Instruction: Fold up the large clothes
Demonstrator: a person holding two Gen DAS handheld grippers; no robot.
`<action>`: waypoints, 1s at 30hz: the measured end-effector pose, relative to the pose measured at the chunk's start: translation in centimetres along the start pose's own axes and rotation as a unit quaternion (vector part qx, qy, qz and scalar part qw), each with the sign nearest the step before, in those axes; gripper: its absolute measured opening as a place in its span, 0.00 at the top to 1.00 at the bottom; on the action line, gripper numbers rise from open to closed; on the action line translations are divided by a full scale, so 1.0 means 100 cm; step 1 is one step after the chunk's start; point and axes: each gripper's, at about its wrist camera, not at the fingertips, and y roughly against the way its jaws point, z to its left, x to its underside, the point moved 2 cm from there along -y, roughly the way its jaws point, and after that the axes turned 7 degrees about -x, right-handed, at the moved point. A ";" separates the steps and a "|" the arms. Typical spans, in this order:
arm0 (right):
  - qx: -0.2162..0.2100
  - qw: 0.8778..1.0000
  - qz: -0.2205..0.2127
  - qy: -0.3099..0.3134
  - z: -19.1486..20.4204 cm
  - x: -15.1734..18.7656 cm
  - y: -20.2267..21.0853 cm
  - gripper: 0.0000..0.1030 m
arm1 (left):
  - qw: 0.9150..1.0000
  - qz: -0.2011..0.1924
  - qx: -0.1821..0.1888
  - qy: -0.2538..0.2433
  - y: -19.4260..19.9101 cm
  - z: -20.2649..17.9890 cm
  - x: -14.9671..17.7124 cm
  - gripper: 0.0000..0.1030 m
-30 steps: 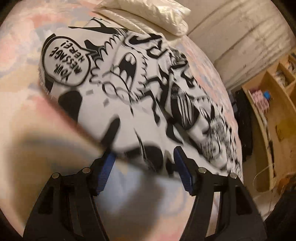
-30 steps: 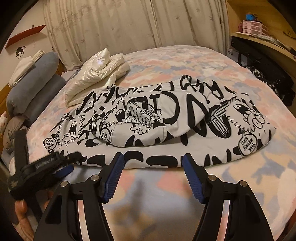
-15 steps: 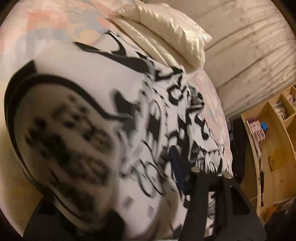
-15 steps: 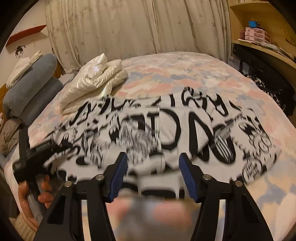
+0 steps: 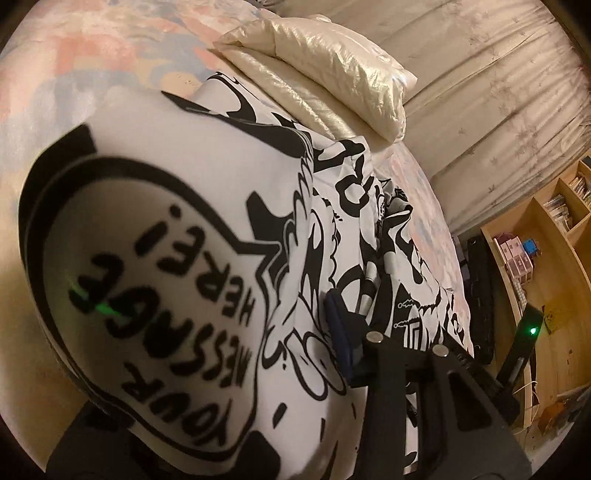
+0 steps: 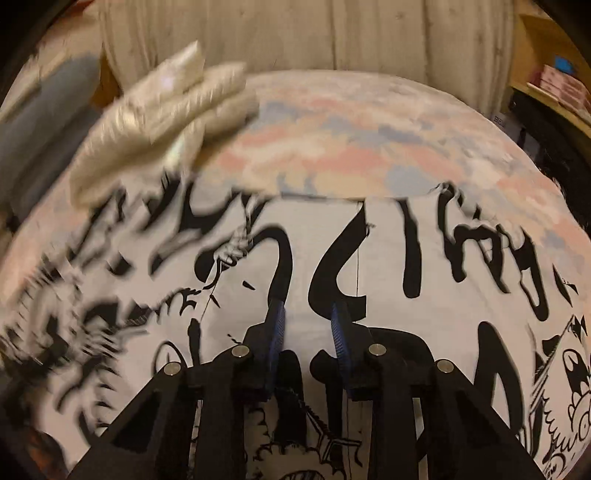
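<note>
A large white cloth with black cartoon print (image 5: 192, 206) lies across the pastel bed (image 5: 74, 59). In the left wrist view it is bunched up close to the camera and drapes over my left gripper (image 5: 317, 332); only the right blue finger (image 5: 340, 332) shows, pressed against the fabric. In the right wrist view the cloth (image 6: 406, 258) is lifted in front of the bed, and my right gripper (image 6: 308, 325) has its jaws nearly closed with the fabric between the blue pads.
A folded cream shiny quilt (image 5: 325, 74) lies on the bed beside the cloth; it also shows in the right wrist view (image 6: 162, 122). Curtains (image 6: 295, 33) hang behind. Wooden shelves (image 5: 546, 236) stand at the right of the bed.
Both grippers went from open in front of the cloth's near edge to closed on it. The cloth has been lifted and now fills both views.
</note>
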 end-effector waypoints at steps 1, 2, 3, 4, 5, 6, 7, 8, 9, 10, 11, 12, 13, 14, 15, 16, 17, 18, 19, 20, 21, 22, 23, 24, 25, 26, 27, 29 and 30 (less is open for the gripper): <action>0.005 1.000 -0.002 0.009 0.001 0.000 -0.003 0.74 | 1.000 0.000 -0.002 -0.001 0.001 0.000 0.000 0.63; 0.006 1.000 -0.003 0.011 0.002 0.001 -0.005 0.74 | 1.000 0.001 -0.003 -0.001 0.006 0.004 0.003 0.63; 0.006 1.000 -0.003 0.015 0.001 0.002 -0.007 0.73 | 1.000 0.001 -0.005 -0.003 0.008 0.004 0.003 0.63; 0.007 1.000 -0.004 0.018 0.002 0.004 -0.008 0.73 | 1.000 -0.002 -0.008 -0.009 0.009 0.001 0.002 0.66; 0.007 1.000 -0.006 0.022 0.003 0.006 -0.008 0.73 | 1.000 -0.007 -0.014 -0.018 0.012 -0.003 0.002 0.68; 0.007 1.000 -0.006 0.025 0.005 0.009 -0.008 0.73 | 0.999 -0.014 -0.018 -0.028 0.015 -0.007 0.000 0.75; 0.007 1.000 -0.008 0.027 0.005 0.011 -0.007 0.73 | 0.999 -0.026 -0.020 -0.043 0.021 -0.013 -0.002 0.83; 0.006 1.000 -0.009 0.027 0.005 0.014 -0.007 0.73 | 0.997 -0.037 -0.022 -0.061 0.027 -0.021 -0.005 0.85; 0.004 1.000 -0.009 0.023 0.006 0.019 -0.005 0.73 | 0.996 -0.045 -0.024 -0.078 0.032 -0.029 -0.006 0.87; -0.003 1.000 -0.010 0.014 0.007 0.024 0.000 0.73 | 0.993 -0.056 -0.027 -0.099 0.037 -0.039 -0.006 0.88; -0.010 1.000 -0.009 0.006 0.009 0.029 0.006 0.73 | 0.990 -0.066 -0.030 -0.118 0.042 -0.049 -0.006 0.88; -0.015 1.000 -0.009 0.000 0.008 0.031 0.007 0.73 | 0.987 -0.076 -0.033 -0.136 0.047 -0.059 -0.006 0.89; -0.018 1.000 -0.008 -0.003 0.010 0.035 0.011 0.73 | 0.985 -0.083 -0.034 -0.149 0.051 -0.067 -0.005 0.89; -0.019 1.000 -0.007 -0.004 0.011 0.038 0.014 0.73 | 0.981 -0.093 -0.032 -0.166 0.056 -0.079 -0.004 0.89; -0.019 1.000 -0.007 -0.004 0.012 0.042 0.018 0.73 | 0.979 -0.098 -0.032 -0.175 0.059 -0.086 -0.003 0.89; -0.019 1.000 -0.005 -0.004 0.013 0.044 0.021 0.73 | 0.976 -0.105 -0.032 -0.186 0.063 -0.094 -0.002 0.89; -0.019 1.000 -0.004 -0.005 0.013 0.047 0.024 0.74 | 0.973 -0.112 -0.034 -0.200 0.066 -0.104 0.000 0.89; -0.022 1.000 -0.001 -0.006 0.014 0.047 0.026 0.74 | 0.971 -0.116 -0.035 -0.209 0.067 -0.112 0.000 0.89; -0.024 1.000 0.001 -0.008 0.015 0.050 0.028 0.74 | 0.968 -0.119 -0.036 -0.218 0.068 -0.119 0.001 0.89; -0.030 1.000 0.004 -0.010 0.015 0.051 0.031 0.74 | 0.966 -0.122 -0.037 -0.226 0.070 -0.126 0.003 0.89; -0.037 0.999 0.006 -0.014 0.014 0.053 0.033 0.74 | 0.964 -0.124 -0.038 -0.233 0.072 -0.132 0.004 0.89; -0.043 0.999 0.009 -0.019 0.014 0.055 0.035 0.74 | 0.962 -0.126 -0.040 -0.240 0.073 -0.138 0.006 0.89; -0.052 0.998 0.013 -0.025 0.013 0.058 0.038 0.74 | 0.960 -0.127 -0.040 -0.246 0.075 -0.144 0.008 0.89; -0.059 0.998 0.016 -0.029 0.012 0.060 0.040 0.74 | 0.958 -0.128 -0.039 -0.252 0.077 -0.150 0.010 0.89; -0.067 0.997 0.018 -0.031 0.011 0.062 0.043 0.73 | 0.956 -0.130 -0.039 -0.259 0.079 -0.156 0.013 0.89; -0.074 0.996 0.019 -0.034 0.009 0.065 0.046 0.73 | 0.954 -0.131 -0.041 -0.267 0.081 -0.163 0.016 0.89; -0.083 0.996 0.020 -0.040 0.007 0.068 0.049 0.73 | 0.952 -0.132 -0.041 -0.274 0.083 -0.170 0.019 0.89; -0.098 0.994 0.023 -0.050 0.003 0.072 0.053 0.73 | 0.947 -0.133 -0.041 -0.289 0.088 -0.187 0.026 0.89; -0.107 0.992 0.024 -0.055 0.000 0.074 0.057 0.73 | 0.946 -0.133 -0.040 -0.294 0.089 -0.196 0.028 0.89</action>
